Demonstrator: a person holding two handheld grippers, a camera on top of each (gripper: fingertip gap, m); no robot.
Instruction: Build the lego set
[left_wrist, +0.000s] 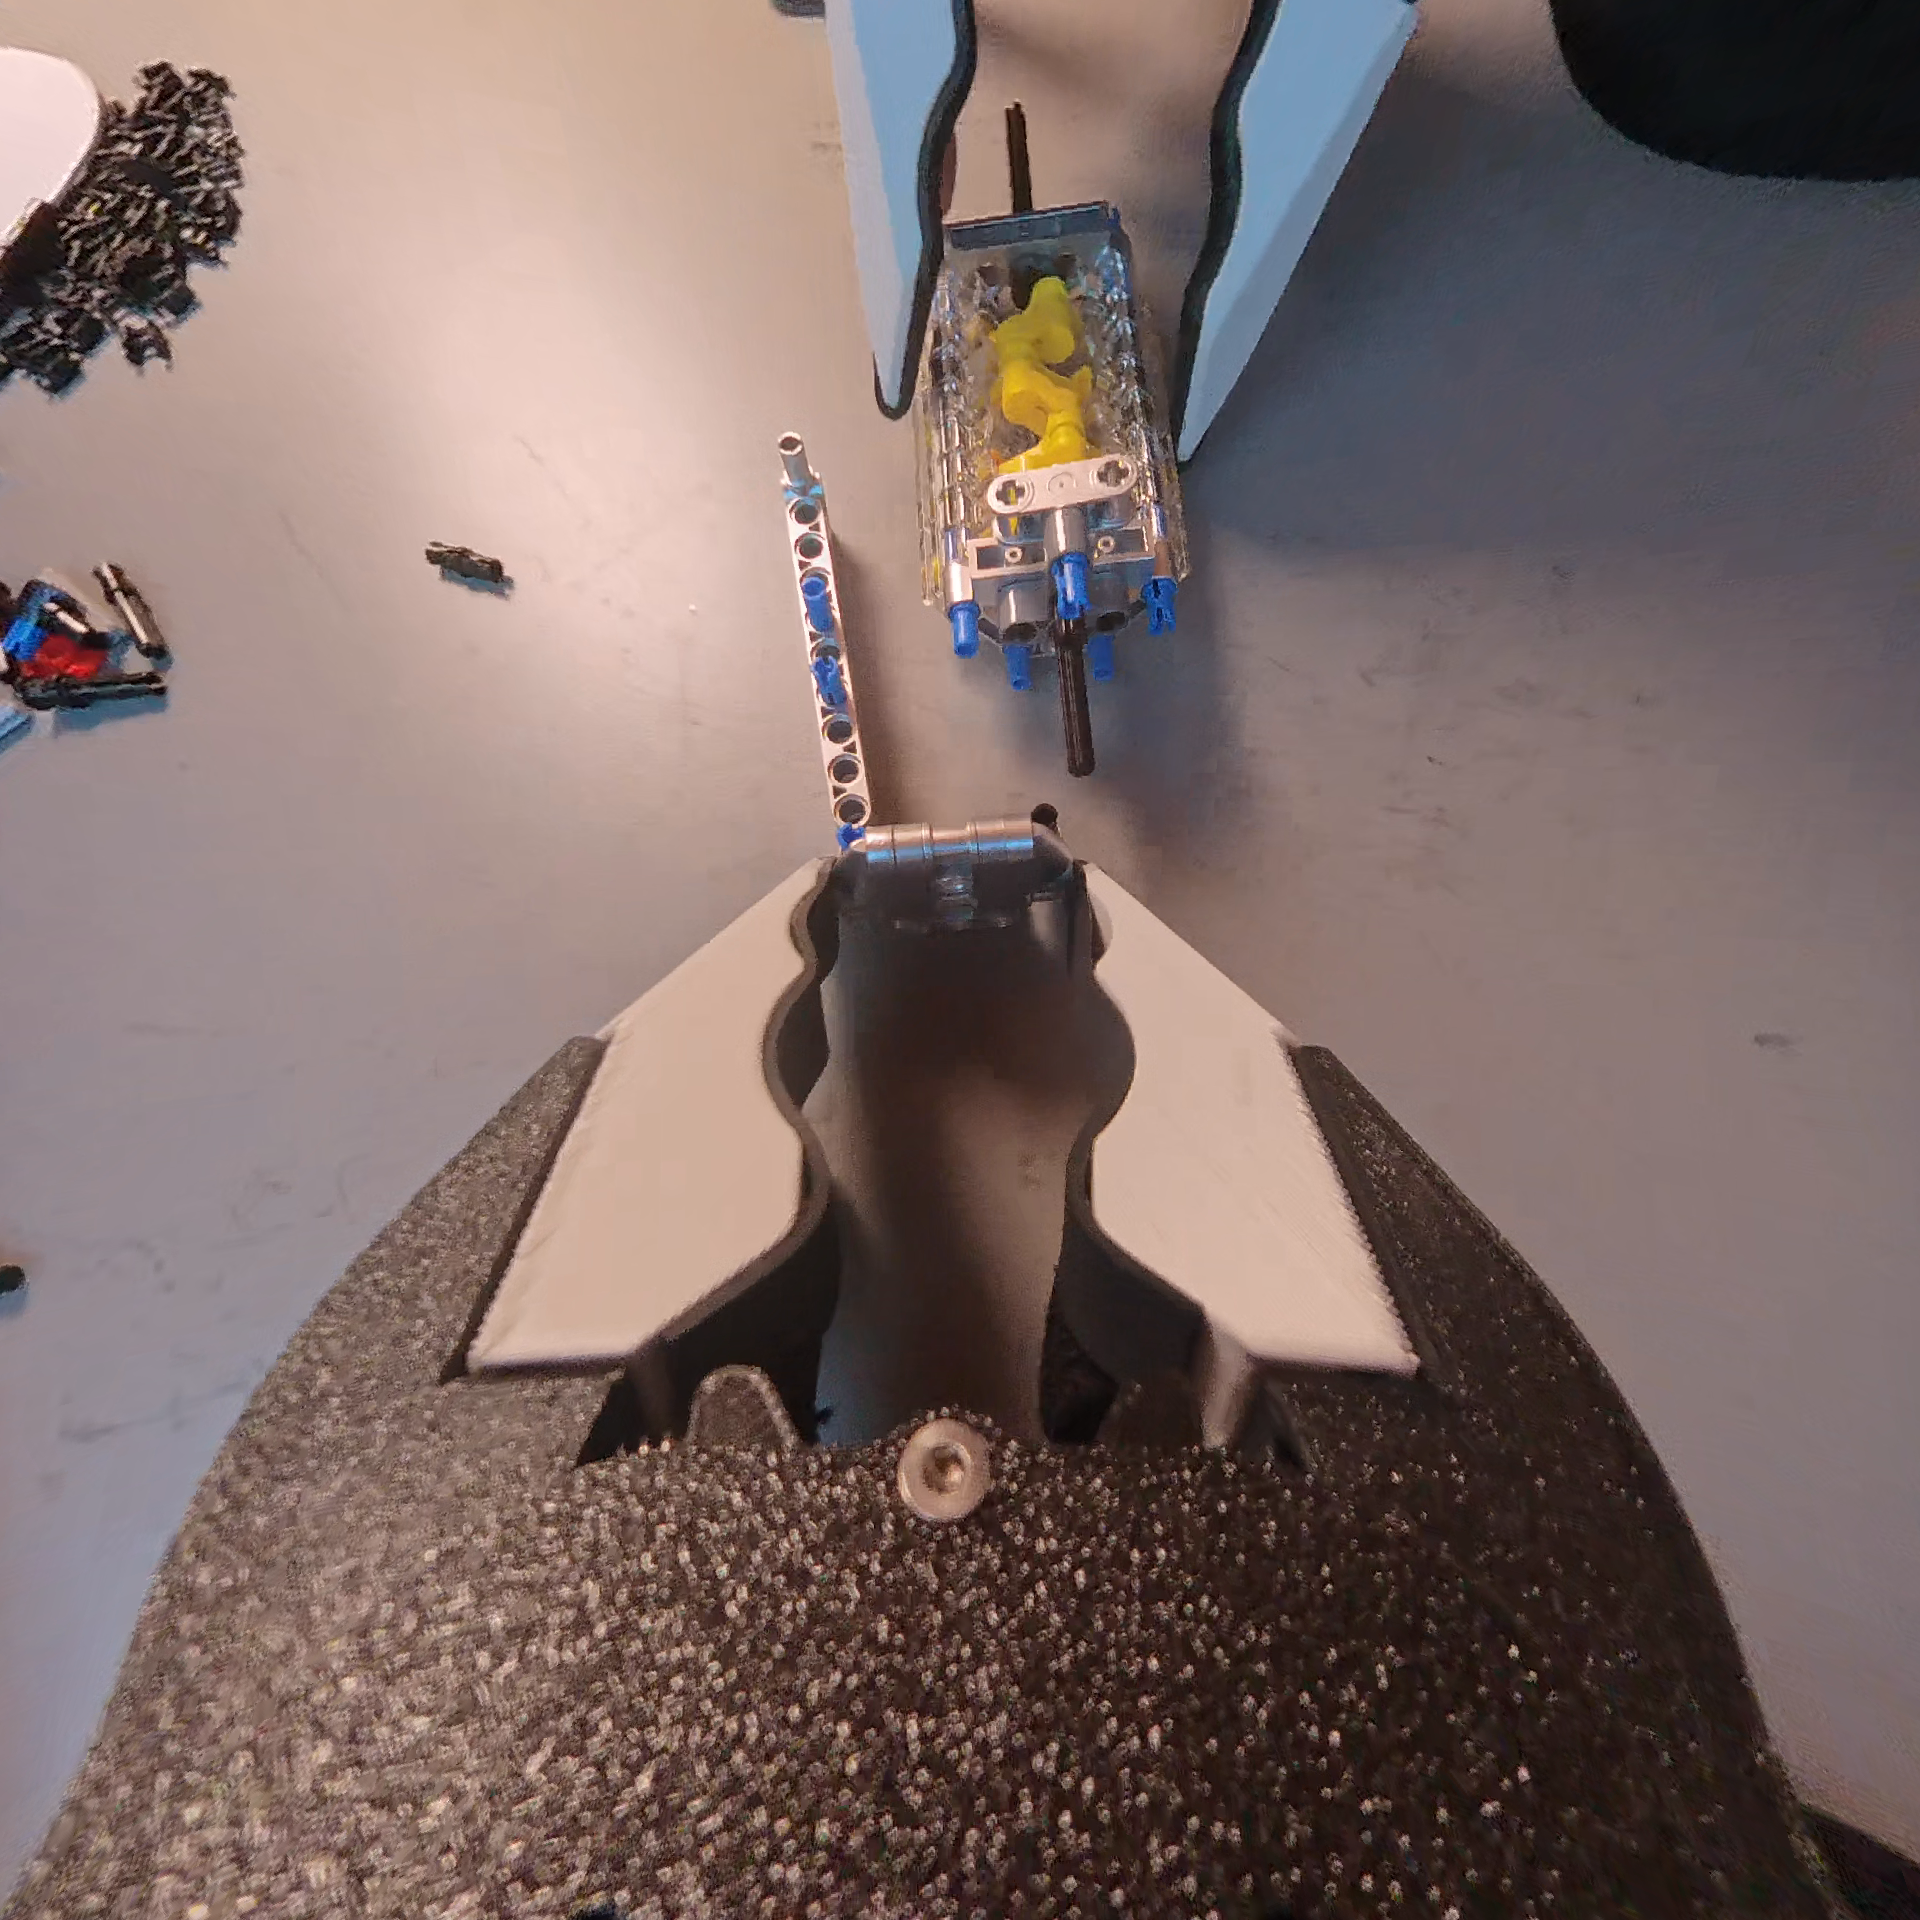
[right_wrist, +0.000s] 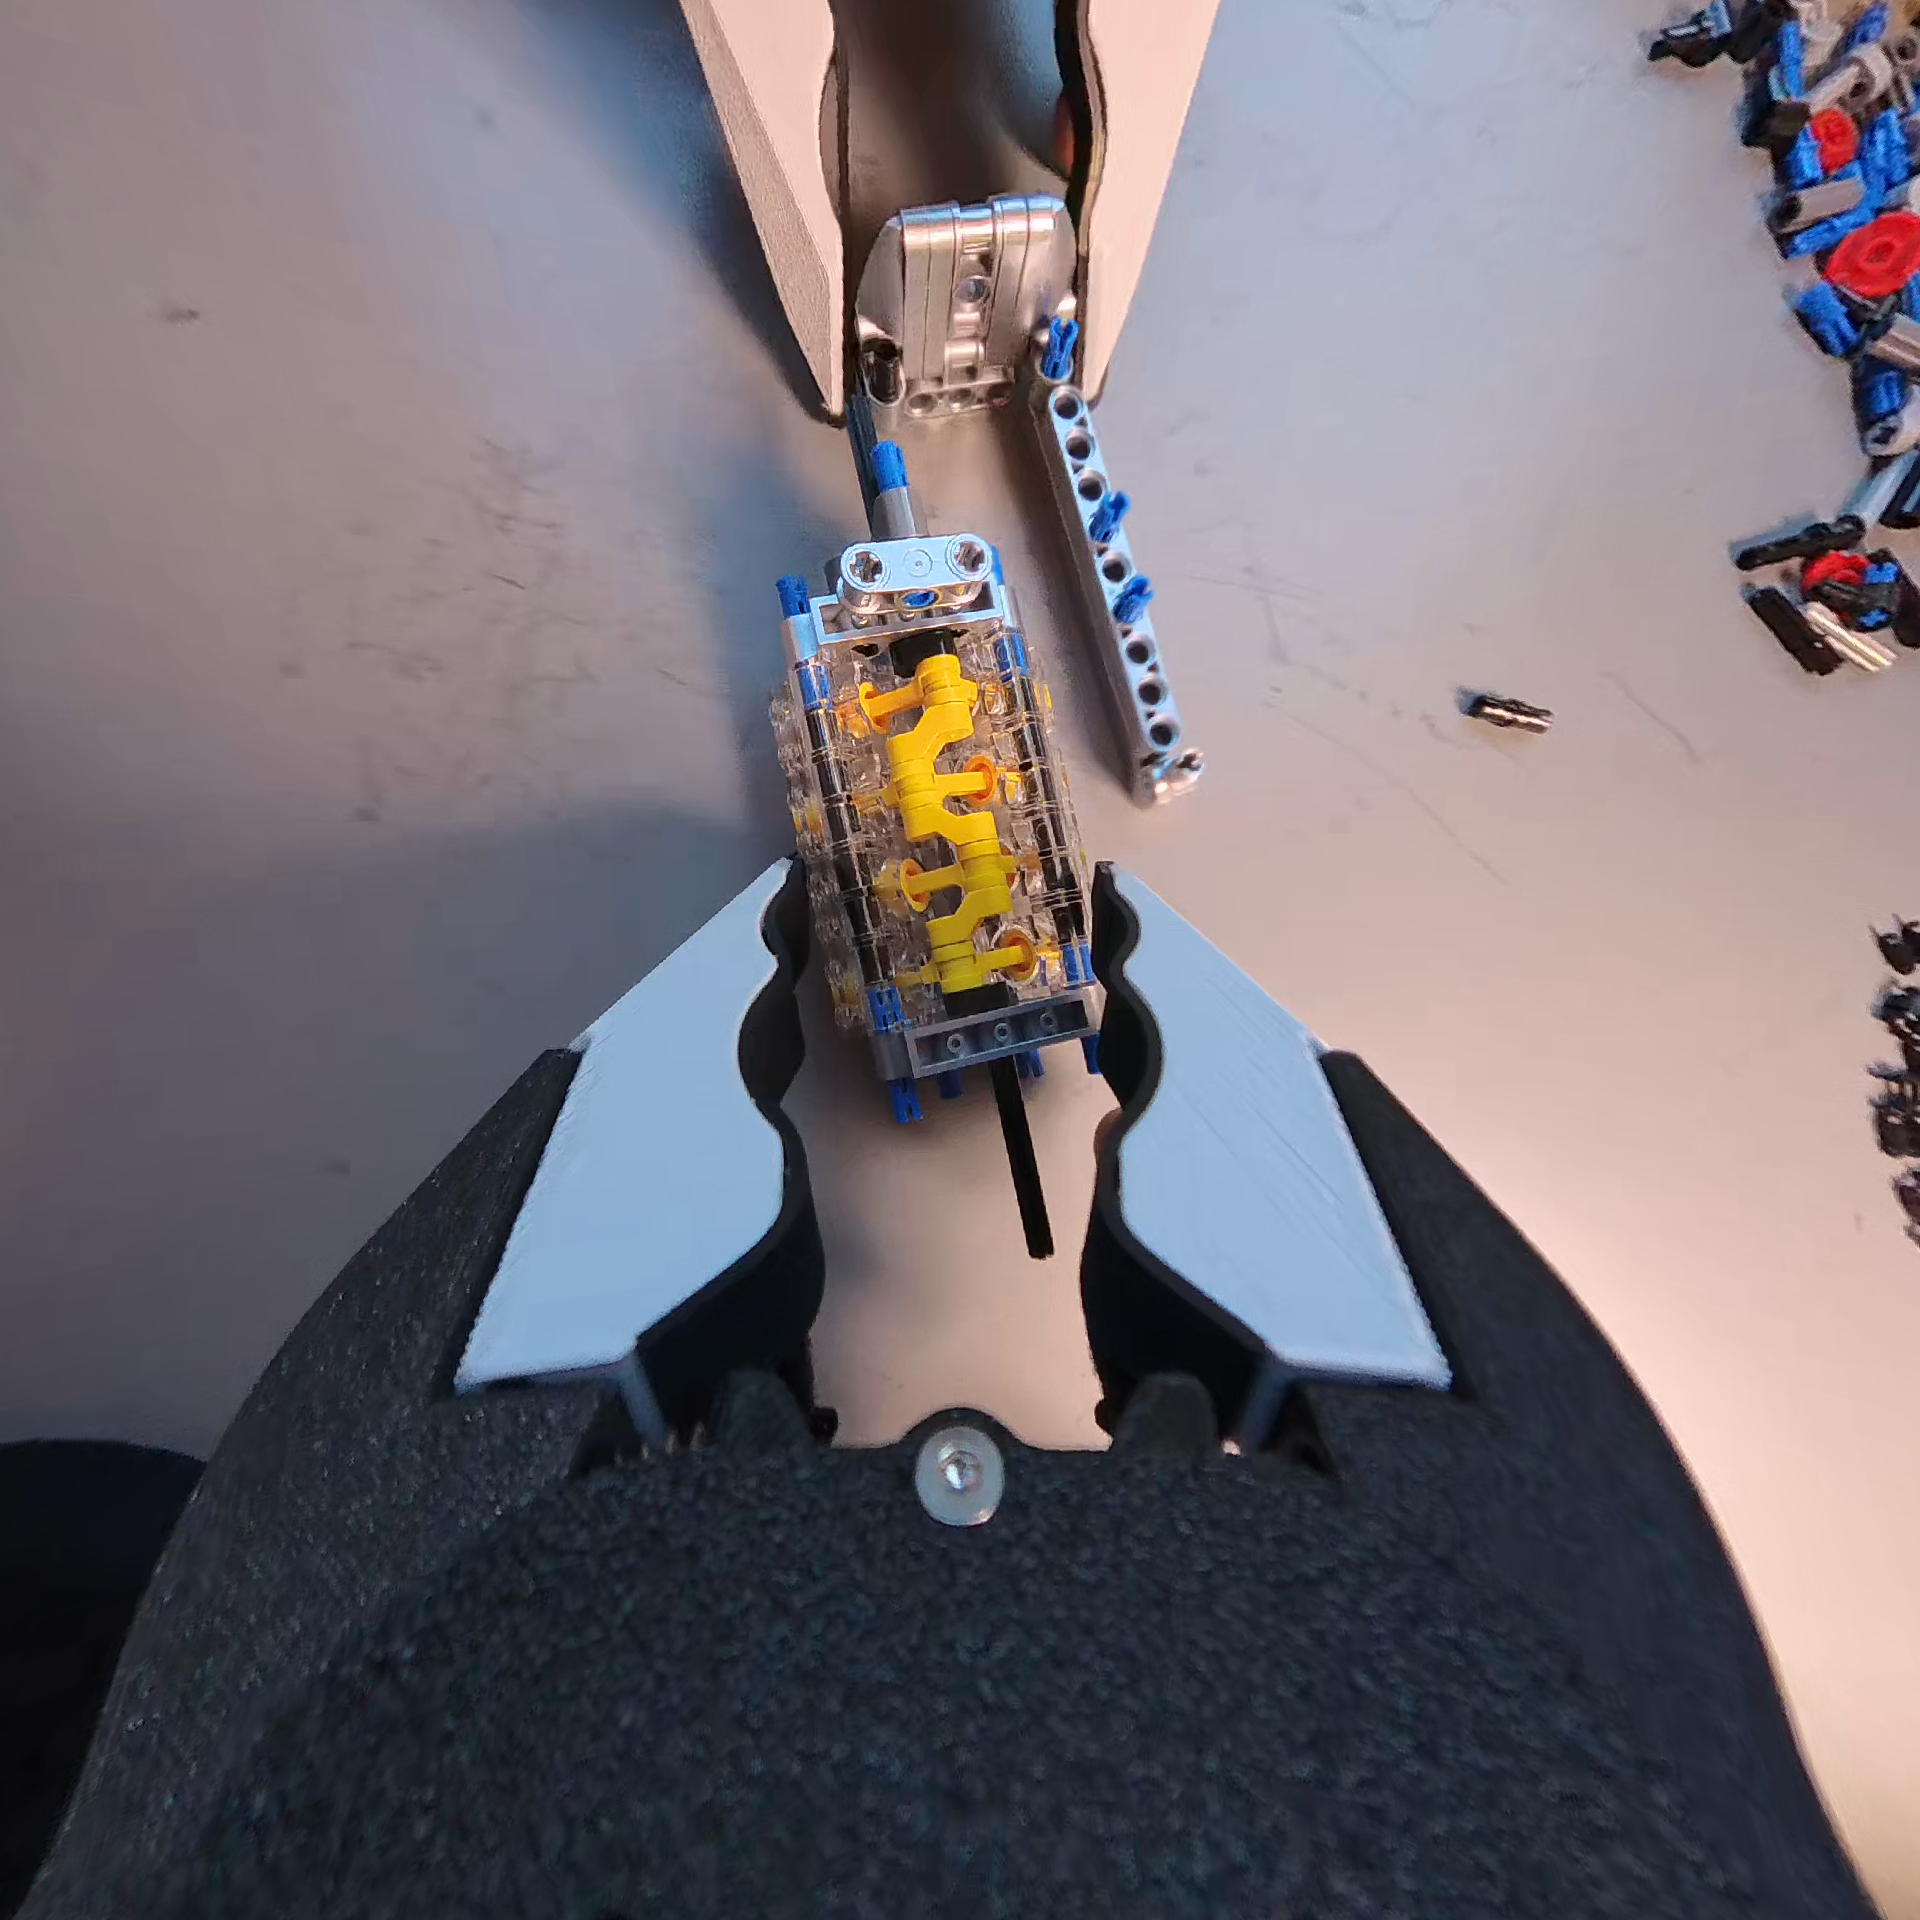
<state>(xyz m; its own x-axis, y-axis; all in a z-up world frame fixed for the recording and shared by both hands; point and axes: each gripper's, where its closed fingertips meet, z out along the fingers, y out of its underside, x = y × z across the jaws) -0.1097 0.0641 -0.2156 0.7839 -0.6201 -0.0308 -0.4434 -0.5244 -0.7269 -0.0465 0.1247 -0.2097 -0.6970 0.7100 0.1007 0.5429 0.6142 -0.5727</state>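
My right gripper (right_wrist: 948, 883) is shut on a clear brick-built engine block (right_wrist: 935, 821) with a yellow crankshaft inside, its fingertips pressing the block's two sides. A black axle (right_wrist: 1023, 1164) sticks out of the block toward the camera. My left gripper (left_wrist: 956, 883) is shut on a silver-grey brick piece (left_wrist: 961, 847) just in front of the block (left_wrist: 1049, 364). A long grey holed beam (left_wrist: 826, 644) with blue pins reaches from that piece alongside the block. The right gripper (left_wrist: 1039, 416) shows at the top of the left wrist view, and the left gripper (right_wrist: 961, 384) at the top of the right wrist view.
All sits on a grey table (left_wrist: 416, 935). A heap of black pins (left_wrist: 125, 208) and a cluster of blue, red and black parts (left_wrist: 62, 644) lie at the left of the left wrist view. One loose black pin (right_wrist: 1507, 712) lies near the beam. More blue and red parts (right_wrist: 1839, 208) are at the far right. There is about 10 cm between the tips of the two grippers. The loose black pin (right_wrist: 1507, 712) sits 10 cm or so from the ends of my right fingers. Look for it in the left wrist view (left_wrist: 461, 559) too.
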